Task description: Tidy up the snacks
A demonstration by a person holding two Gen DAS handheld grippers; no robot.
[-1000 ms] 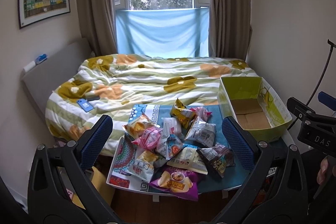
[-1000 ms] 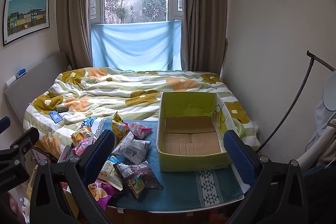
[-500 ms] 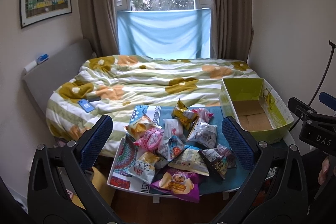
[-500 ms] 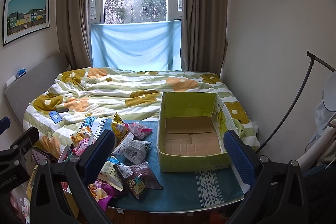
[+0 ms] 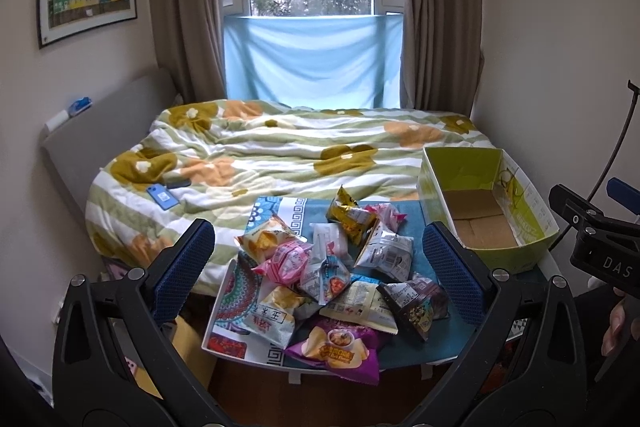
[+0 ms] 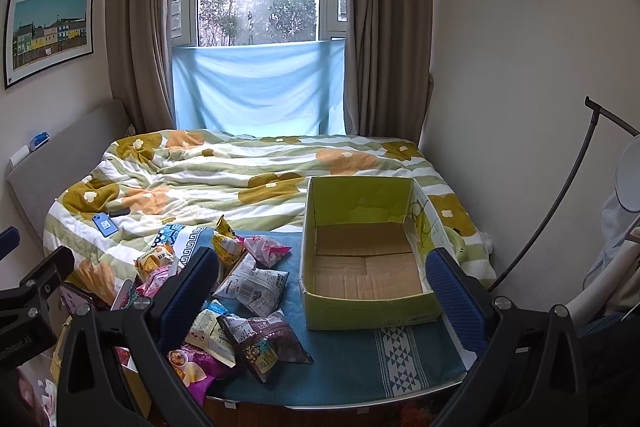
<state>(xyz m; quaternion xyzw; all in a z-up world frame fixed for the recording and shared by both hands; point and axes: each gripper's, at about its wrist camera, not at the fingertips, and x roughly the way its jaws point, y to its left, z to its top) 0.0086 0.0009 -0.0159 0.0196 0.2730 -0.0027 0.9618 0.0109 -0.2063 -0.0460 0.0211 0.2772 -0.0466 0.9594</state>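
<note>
Snacks (image 5: 336,279) — loose heap of packets on the low table (image 6: 352,379), at 9 o'clock of the empty green box (image 6: 368,311). I hold left gripper (image 5: 318,267) and right gripper (image 6: 334,291) spread wide, carrying nothing. Risk: overlapping, slippery bags — I may pinch two, or nudge the purple bag (image 5: 336,349) off the near edge.

My left gripper (image 5: 318,267) has eased a touch rightward and back, so the snack pile (image 5: 334,277) sits slightly further left in view. Nothing else shifts.
</note>
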